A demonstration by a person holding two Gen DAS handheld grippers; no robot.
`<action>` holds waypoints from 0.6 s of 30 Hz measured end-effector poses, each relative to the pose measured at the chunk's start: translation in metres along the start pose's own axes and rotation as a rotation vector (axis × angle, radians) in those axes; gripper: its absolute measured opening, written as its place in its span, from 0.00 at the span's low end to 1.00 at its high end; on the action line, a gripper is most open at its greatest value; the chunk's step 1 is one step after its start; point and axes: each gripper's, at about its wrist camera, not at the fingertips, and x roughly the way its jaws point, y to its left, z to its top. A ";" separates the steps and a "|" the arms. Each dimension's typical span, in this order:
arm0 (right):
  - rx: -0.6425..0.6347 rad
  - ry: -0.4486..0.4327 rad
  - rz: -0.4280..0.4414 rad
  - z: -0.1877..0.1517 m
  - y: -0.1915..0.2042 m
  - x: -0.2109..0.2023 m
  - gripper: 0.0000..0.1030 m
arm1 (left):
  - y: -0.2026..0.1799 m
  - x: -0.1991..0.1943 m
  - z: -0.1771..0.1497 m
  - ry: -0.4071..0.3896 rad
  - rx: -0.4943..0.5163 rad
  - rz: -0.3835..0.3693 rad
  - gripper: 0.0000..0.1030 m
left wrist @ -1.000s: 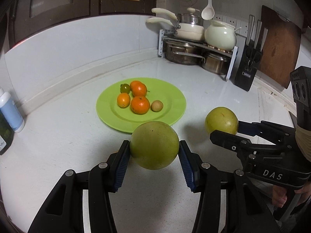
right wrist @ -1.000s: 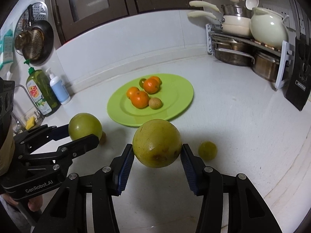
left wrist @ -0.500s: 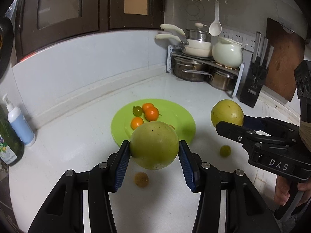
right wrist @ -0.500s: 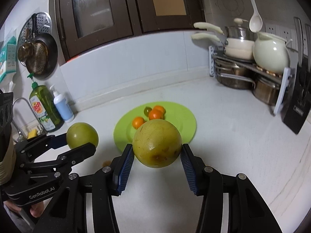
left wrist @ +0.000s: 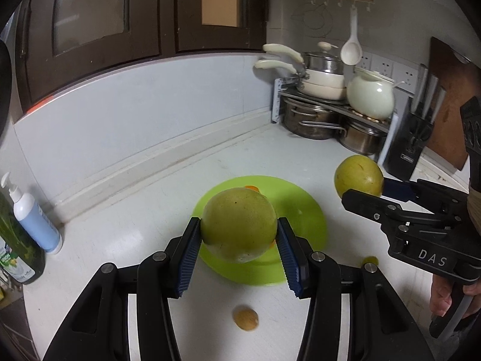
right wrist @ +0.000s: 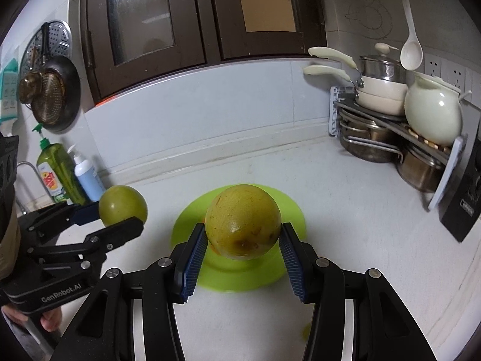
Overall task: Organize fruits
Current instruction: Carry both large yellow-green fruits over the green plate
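While two large yellow-green citrus fruits hang in the air above a kitchen tabletop, the job of organizing the fruit looks, by this view, a little past its middle: the left hand-held gripper is clamped on one greenish citrus fruit between its blue pads, and the right hand-held gripper is clamped on a yellower, scuffed citrus fruit the same way, both poised over the lime-green plate. An orange fruit peeks out on the plate's far side; the held fruits hide most of what else lies there. Still left, it seems, are the setting-down of both large fruits and two strays on the tabletop: a small brown fruit just in front of the plate and a small yellow-green fruit beside its right edge. Around the work stand a rack of pots with a cream ceramic pot, a hanging white ladle, a black knife block, a wooden cutting board, a green dish-soap bottle and a blue pump bottle. Nothing blocks the way down to the plate, though the fruit already on it and the two grippers side by side may crowd the landing.
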 end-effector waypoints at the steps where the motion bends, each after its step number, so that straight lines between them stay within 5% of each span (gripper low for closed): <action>1: 0.001 0.007 -0.003 0.002 -0.001 0.004 0.49 | 0.003 0.005 0.003 0.005 -0.003 0.001 0.48; 18: 0.027 0.163 -0.071 0.023 -0.025 0.099 0.49 | 0.045 0.102 0.024 0.130 0.008 0.030 0.48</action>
